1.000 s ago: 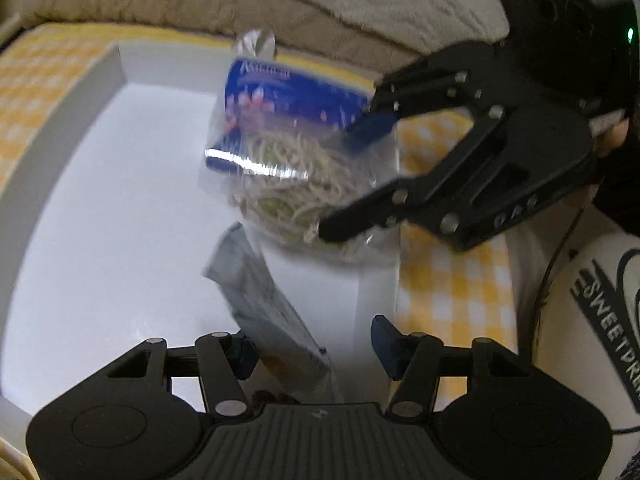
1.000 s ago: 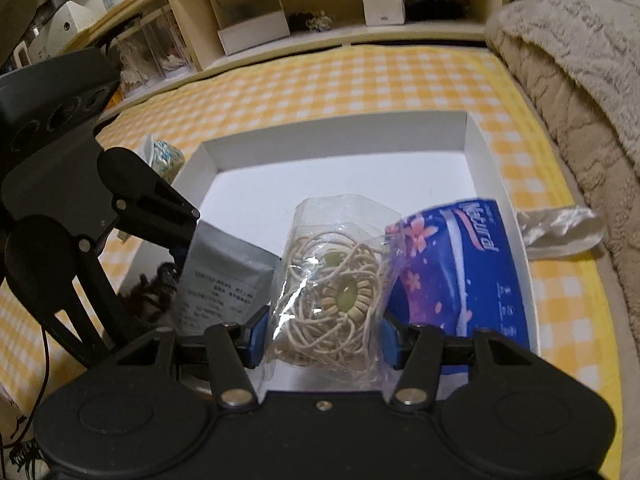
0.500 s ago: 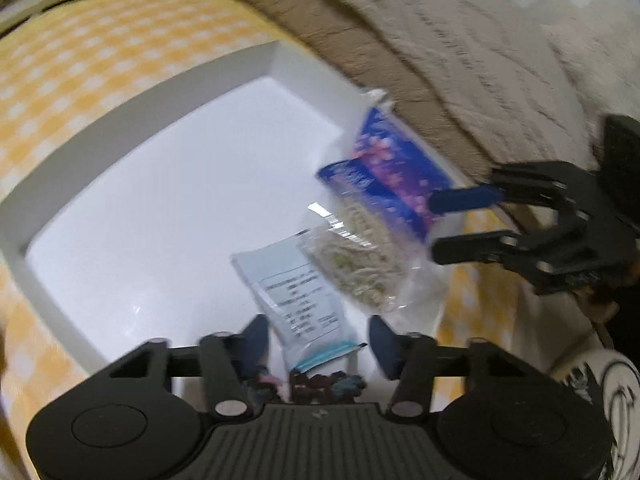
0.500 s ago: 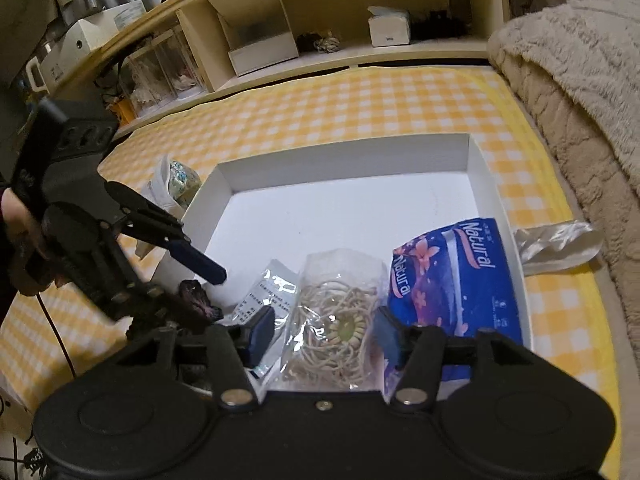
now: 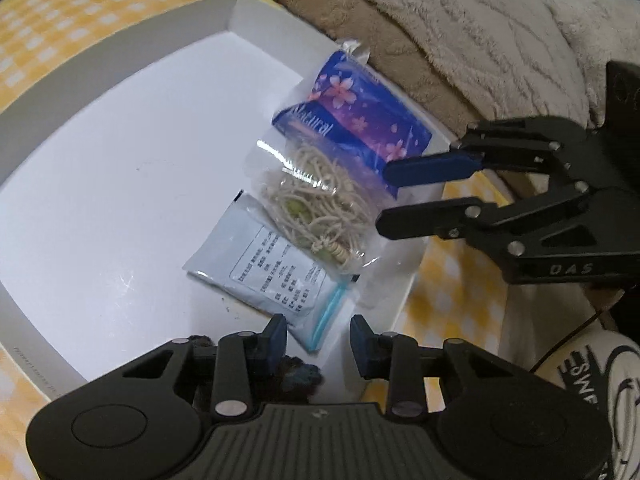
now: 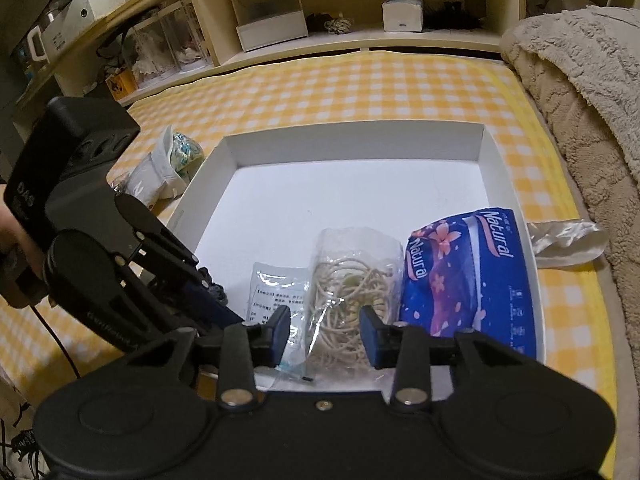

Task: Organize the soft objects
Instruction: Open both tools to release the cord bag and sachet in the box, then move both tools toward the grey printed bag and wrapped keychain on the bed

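A white box (image 5: 80, 64) (image 6: 352, 140) holds three packs in a row along its near side. They are a blue "Natural" tissue pack (image 5: 360, 120) (image 6: 468, 272), a clear bag of cream cord (image 5: 316, 208) (image 6: 352, 280) and a grey labelled sachet (image 5: 264, 268) (image 6: 272, 292). My right gripper (image 5: 390, 196) (image 6: 324, 322) hovers at the clear bag's edge, jaws closing, pads not pressing it. My left gripper (image 5: 318, 330) (image 6: 224, 304) is over the sachet's zip corner, jaws closing on nothing. A dark fuzzy thing (image 5: 298, 372) (image 6: 218, 288) lies under it.
The box sits on a yellow checked cloth (image 6: 360, 88). A thick beige blanket (image 6: 580, 100) (image 5: 440, 20) borders the right. Left of the box lies a small printed bag (image 6: 172, 164). Crumpled clear plastic (image 6: 568, 236) lies by the box's right wall. Shelves with cartons (image 6: 264, 12) stand behind.
The right gripper has let go of the clear bag, which now lies flat in the box. The left gripper rolled and shifted, and the sachet it hung over lies flat. Both jaws have narrowed.
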A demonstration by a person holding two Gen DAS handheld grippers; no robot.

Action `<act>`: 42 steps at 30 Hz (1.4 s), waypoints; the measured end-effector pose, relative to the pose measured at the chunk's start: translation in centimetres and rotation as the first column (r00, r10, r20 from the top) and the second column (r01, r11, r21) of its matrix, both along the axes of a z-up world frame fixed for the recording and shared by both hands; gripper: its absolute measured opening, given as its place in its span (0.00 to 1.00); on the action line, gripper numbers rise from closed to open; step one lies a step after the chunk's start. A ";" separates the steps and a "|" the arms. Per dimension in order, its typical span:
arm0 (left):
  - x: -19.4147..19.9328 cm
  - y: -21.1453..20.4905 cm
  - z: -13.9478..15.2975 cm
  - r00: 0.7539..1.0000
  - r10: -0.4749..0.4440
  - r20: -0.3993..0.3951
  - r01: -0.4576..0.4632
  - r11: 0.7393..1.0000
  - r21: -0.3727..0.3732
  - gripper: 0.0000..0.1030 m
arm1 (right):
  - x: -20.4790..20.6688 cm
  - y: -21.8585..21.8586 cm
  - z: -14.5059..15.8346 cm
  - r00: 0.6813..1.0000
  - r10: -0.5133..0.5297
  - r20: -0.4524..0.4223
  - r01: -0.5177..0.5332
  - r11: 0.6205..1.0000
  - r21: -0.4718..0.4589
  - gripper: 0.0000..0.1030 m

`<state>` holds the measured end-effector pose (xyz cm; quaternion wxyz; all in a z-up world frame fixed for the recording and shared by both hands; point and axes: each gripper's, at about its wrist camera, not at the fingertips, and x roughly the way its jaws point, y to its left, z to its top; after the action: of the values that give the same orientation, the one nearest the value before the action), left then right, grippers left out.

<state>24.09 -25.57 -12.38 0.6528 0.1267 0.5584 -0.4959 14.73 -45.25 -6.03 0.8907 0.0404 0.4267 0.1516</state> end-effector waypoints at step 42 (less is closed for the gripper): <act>-14.1 9.0 14.8 0.761 0.489 0.426 -0.432 0.872 -0.230 1.00 | -10.1 0.1 10.3 0.969 -0.147 0.196 0.162 0.985 -0.060 0.99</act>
<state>9.99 -16.54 2.39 0.8765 0.0634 0.3660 -0.3063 4.61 -45.20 4.31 0.9375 0.0252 0.3401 0.0689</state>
